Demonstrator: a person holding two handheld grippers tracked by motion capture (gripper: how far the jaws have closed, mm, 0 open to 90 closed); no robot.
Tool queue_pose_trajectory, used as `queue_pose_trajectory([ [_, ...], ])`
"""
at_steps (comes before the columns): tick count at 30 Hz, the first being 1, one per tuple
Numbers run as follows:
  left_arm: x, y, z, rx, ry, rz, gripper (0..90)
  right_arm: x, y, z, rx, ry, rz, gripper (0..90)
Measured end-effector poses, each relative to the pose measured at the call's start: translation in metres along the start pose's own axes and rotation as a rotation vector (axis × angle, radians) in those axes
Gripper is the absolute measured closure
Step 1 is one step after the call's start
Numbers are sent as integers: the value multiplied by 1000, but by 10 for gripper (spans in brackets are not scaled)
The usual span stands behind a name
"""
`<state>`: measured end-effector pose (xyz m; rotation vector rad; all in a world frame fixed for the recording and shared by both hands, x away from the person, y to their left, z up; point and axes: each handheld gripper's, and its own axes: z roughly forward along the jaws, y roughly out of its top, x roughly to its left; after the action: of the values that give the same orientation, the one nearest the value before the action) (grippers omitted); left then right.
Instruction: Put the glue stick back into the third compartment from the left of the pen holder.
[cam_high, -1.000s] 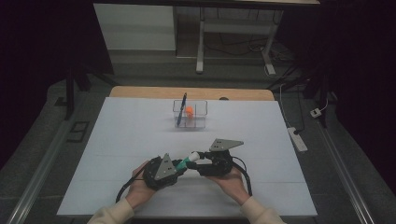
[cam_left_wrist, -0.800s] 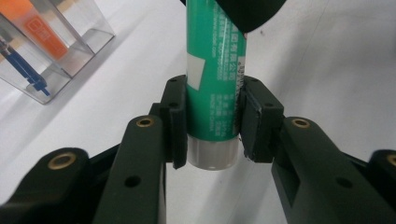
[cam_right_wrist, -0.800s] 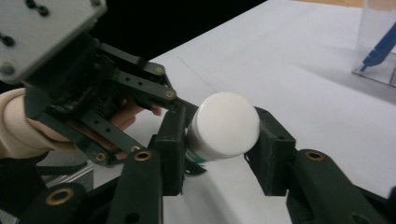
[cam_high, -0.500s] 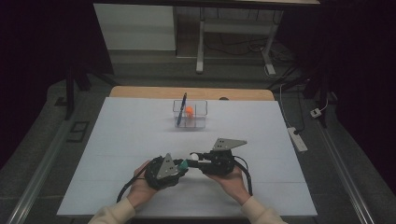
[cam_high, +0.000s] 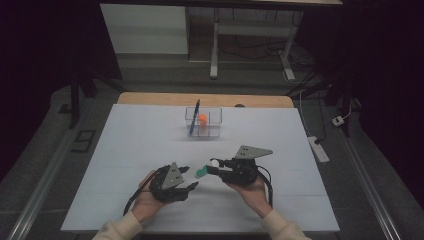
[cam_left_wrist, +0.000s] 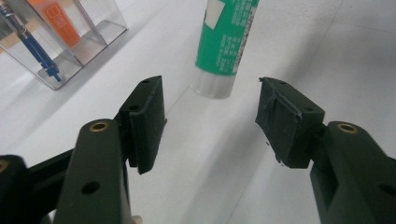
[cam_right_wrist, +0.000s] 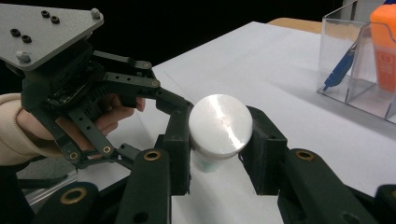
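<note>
Gripping the glue stick (cam_right_wrist: 218, 128), right gripper (cam_right_wrist: 219, 140) jaws hide its body; left gripper (cam_left_wrist: 210, 116) jaws opening, empty.

1. Broad bare stretch of white table (cam_high: 125, 145) on the left and across the near edge, open for passing.
2. Clear organiser box (cam_high: 204, 123) near the far middle, blue pen (cam_high: 194, 116) jutting above its rim: the one standing obstacle.
3. Open lane between box and both grippers.
4. Glue stick (cam_high: 201, 172) bridging the gap from the right gripper (cam_high: 216, 165) toward the left gripper (cam_high: 189, 176), blocking passage between them.
5. Free room right of the right hand (cam_high: 251, 192).
</note>
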<state>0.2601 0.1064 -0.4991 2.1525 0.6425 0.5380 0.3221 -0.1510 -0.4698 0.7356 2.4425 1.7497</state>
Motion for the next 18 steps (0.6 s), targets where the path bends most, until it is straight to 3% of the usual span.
queue_pose_trajectory([
  [2, 1, -2, -2, 2, 2, -2, 407, 0, 0, -1, -5, -4, -1, 637],
  [9, 8, -12, -16, -13, -15, -75, 393, -2, 2, -6, -19, -38, 1, 637],
  [18, 18, -27, -34, -17, 0, -135, 393, -4, 3, -9, -25, -53, -2, 637],
])
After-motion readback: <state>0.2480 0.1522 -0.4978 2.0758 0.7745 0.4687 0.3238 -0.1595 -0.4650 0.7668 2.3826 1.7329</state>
